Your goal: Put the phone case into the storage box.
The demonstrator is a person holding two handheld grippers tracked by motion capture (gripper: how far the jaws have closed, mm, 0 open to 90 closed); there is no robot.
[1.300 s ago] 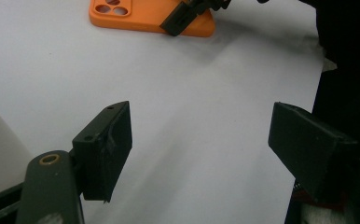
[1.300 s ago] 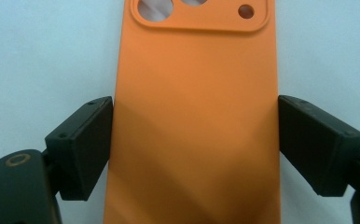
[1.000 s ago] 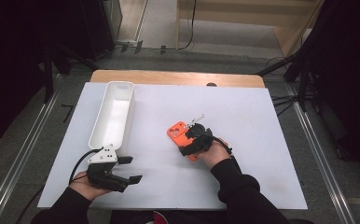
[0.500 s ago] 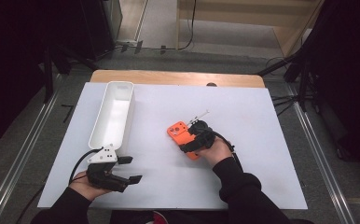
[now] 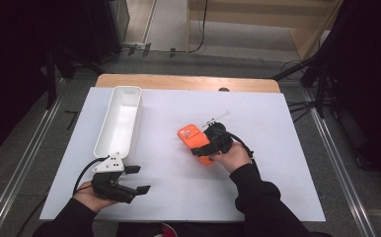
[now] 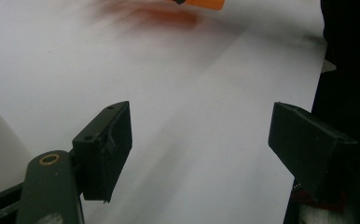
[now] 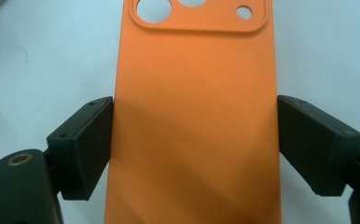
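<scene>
**Orange case gripped at mid-table**

One case, one tray, two grippers. Right gripper: jaws wide, pads pressed on the case's long edges, mid-table. Left gripper: jaws apart, nothing between, by the tray's near end. Since earlier, the case sits slightly higher. Case smooth, matte, three round cutouts; tray white, long, glossy.

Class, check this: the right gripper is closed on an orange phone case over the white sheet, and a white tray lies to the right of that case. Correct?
Not quite. The high view shows the white tray to the left of the orange phone case, not the right. The rest holds: the right gripper is closed on the case over the white sheet.
</scene>
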